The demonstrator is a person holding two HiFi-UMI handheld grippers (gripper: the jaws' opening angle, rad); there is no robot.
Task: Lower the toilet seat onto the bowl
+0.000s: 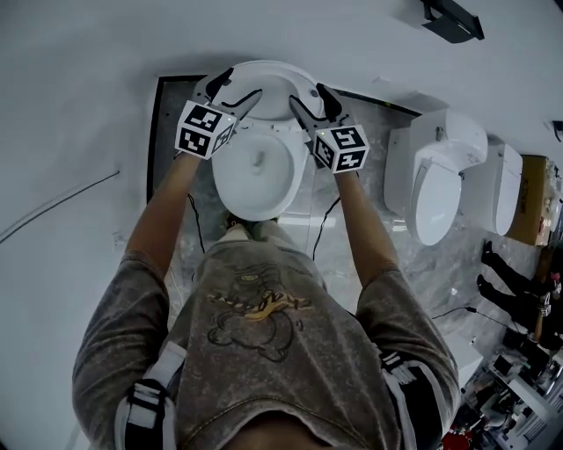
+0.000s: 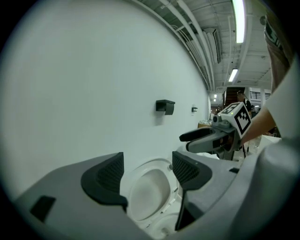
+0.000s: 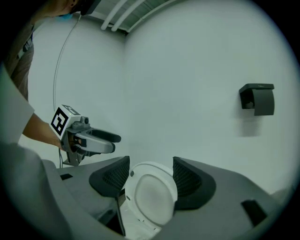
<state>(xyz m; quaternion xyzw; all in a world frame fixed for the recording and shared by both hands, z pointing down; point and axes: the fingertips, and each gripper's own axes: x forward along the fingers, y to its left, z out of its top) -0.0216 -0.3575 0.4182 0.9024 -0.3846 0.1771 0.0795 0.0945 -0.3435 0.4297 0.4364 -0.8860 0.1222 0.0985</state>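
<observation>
White toilet seat (image 3: 130, 190), marbled grey floor (image 1: 378, 132)

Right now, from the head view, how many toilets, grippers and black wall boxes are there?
Toilets: 2, near toilet, neighbouring toilet; a white shape beyond is unclear
Grippers: 2, left gripper, right gripper
Black wall box: 1
Total: 5

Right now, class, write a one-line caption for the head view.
Left gripper and right gripper, both open, flank the raised toilet seat behind the bowl.
</observation>
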